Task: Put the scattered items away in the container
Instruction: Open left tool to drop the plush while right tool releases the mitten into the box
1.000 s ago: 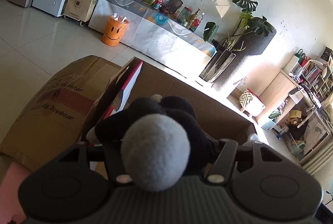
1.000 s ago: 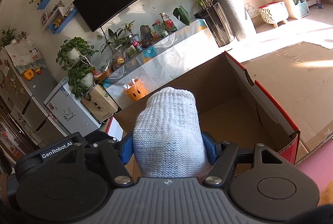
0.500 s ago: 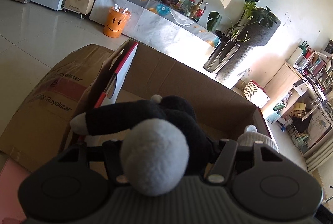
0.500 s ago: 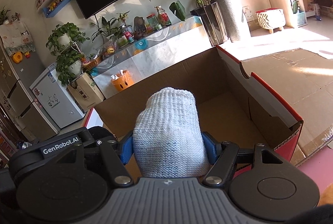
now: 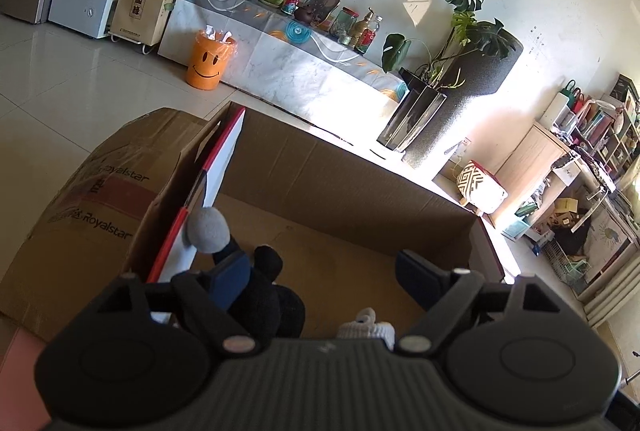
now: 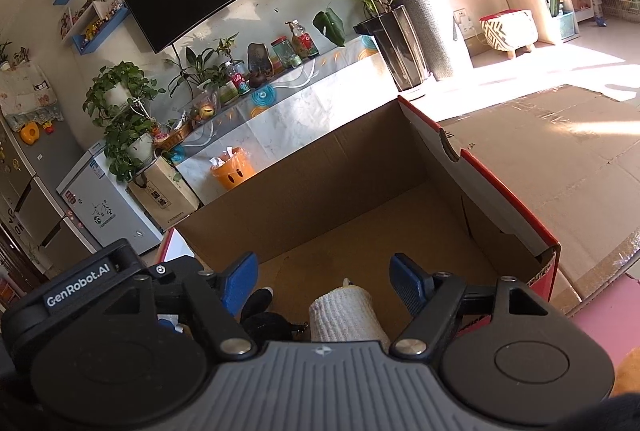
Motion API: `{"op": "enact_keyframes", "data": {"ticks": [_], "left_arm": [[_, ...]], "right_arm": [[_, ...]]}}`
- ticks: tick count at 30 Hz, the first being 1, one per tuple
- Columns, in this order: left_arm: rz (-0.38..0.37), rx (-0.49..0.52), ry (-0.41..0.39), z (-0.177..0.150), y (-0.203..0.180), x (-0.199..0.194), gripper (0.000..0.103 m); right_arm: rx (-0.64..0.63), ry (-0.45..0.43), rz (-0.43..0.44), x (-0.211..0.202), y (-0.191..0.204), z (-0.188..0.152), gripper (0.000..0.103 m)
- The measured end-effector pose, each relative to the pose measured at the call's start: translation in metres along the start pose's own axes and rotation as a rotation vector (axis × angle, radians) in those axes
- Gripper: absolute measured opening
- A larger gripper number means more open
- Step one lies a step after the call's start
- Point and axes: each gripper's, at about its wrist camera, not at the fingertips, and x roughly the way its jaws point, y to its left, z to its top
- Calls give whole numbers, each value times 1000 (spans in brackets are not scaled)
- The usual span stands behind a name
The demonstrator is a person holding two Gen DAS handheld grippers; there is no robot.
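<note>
A large open cardboard box (image 5: 344, 187) with a red rim lies below both grippers; it also shows in the right wrist view (image 6: 360, 167). My left gripper (image 5: 324, 271) is open above its near left corner. A black plush toy (image 5: 268, 299) with a grey pom-pom (image 5: 208, 231) lies inside, against the left wall, touching the left finger. My right gripper (image 6: 324, 275) is open over the box. A white knitted item (image 6: 344, 315) lies on the box floor beneath it, next to the black toy (image 6: 260, 311). The knitted item also shows in the left wrist view (image 5: 366, 327).
A flattened Royalstar carton (image 5: 80, 207) lies left of the box, and flat cardboard (image 6: 552, 143) lies to its right. A pink mat (image 6: 600, 303) is at the near edge. An orange smiley bin (image 5: 208, 59) and a covered sideboard (image 5: 304, 67) stand behind.
Both grippers opened over the box. The black plush toy dropped out of the left one and the white knitted item out of the right one; both now lie inside the box.
</note>
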Motion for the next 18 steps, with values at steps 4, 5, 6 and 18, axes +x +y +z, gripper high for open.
{"op": "enact_keyframes", "data": {"ticks": [4, 5, 6, 18], "left_arm": [[10, 21, -10, 3, -3, -8, 97], [12, 27, -12, 3, -4, -10, 98], [10, 37, -6, 3, -6, -11, 98], [39, 106, 9, -2, -16, -32, 103]], "right_arm": [[-27, 6, 17, -5, 4, 2, 74], [-32, 9, 21, -6, 5, 2, 74], [-42, 14, 28, -7, 7, 2, 74], [-98, 45, 50, -22, 16, -4, 76]]}}
